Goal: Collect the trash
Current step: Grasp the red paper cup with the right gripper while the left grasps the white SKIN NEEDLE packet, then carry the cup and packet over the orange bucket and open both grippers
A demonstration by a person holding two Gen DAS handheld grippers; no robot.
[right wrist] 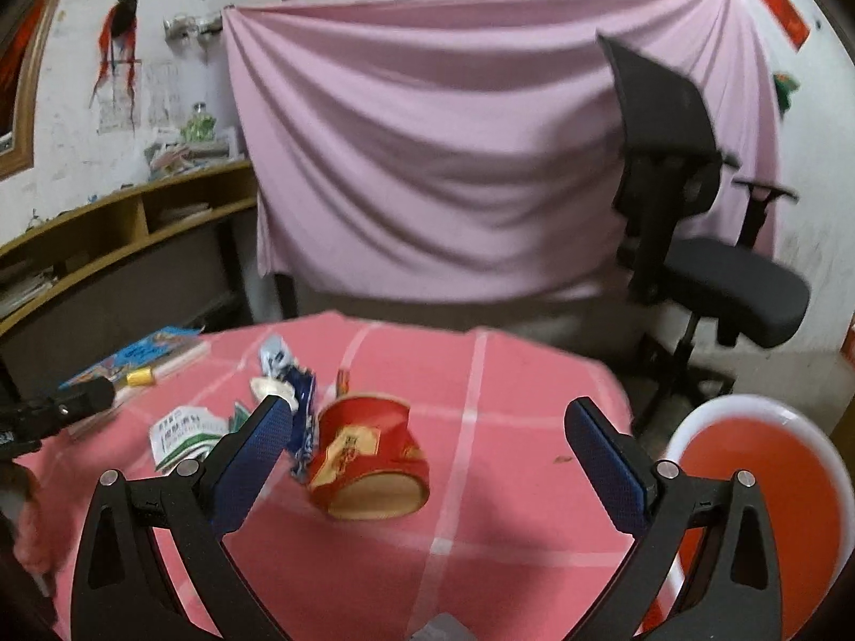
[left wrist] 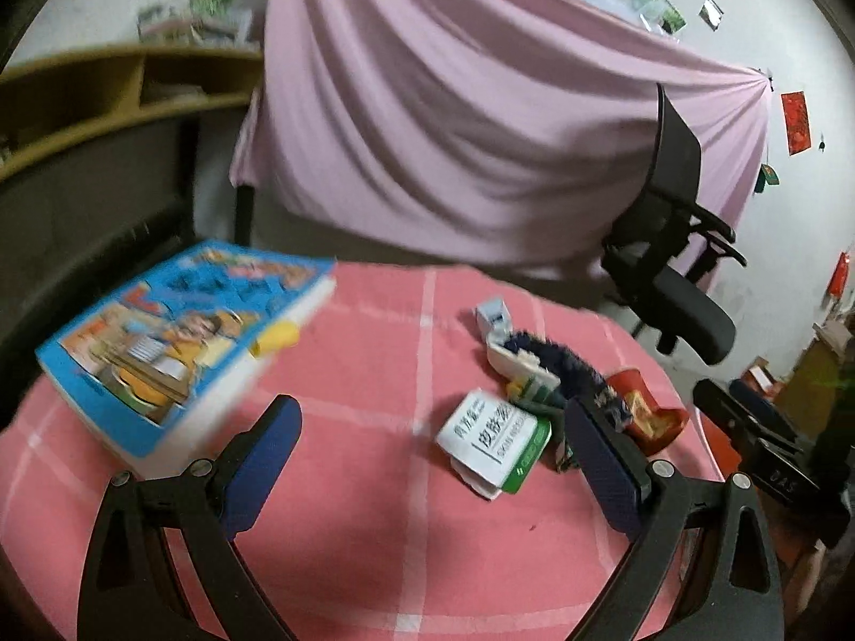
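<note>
Presently, red paper cup (right wrist: 368, 454) is recorded lying on its side on counter (right wrist: 507, 481), just ahead of right gripper (right wrist: 427, 459) (jaws apart, empty); left gripper (left wrist: 433, 459), likewise spread, is placed farther off.

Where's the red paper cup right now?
In the right wrist view the red paper cup lies on its side on the pink tablecloth, left of centre ahead of the open right gripper, touching the blue wrapper on its left.
</note>
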